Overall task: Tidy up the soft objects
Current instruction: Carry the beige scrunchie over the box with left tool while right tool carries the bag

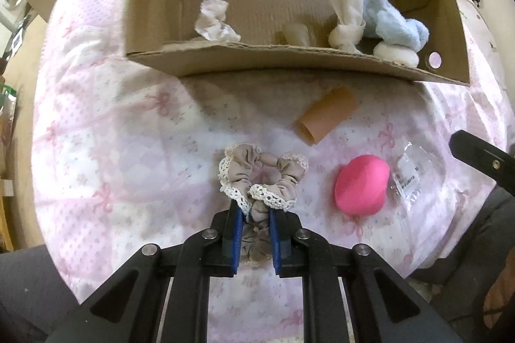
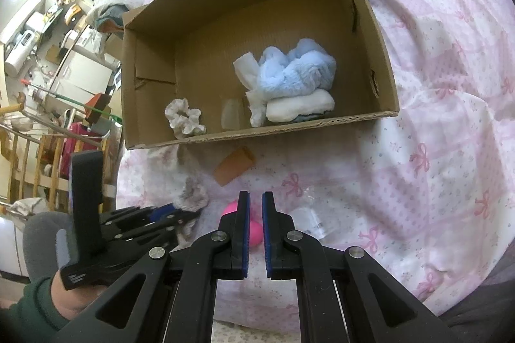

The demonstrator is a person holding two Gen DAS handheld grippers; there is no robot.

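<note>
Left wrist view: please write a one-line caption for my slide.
Left gripper pinches a lace-trimmed beige scrunchie on the pink bedspread, before a cardboard box.

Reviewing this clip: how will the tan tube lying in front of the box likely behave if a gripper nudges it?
The tan tube lies on its side, so it would probably roll. It looks hollow and open-ended, so likely light and crushable under a firm pinch. The soft quilt may damp rolling.
</note>
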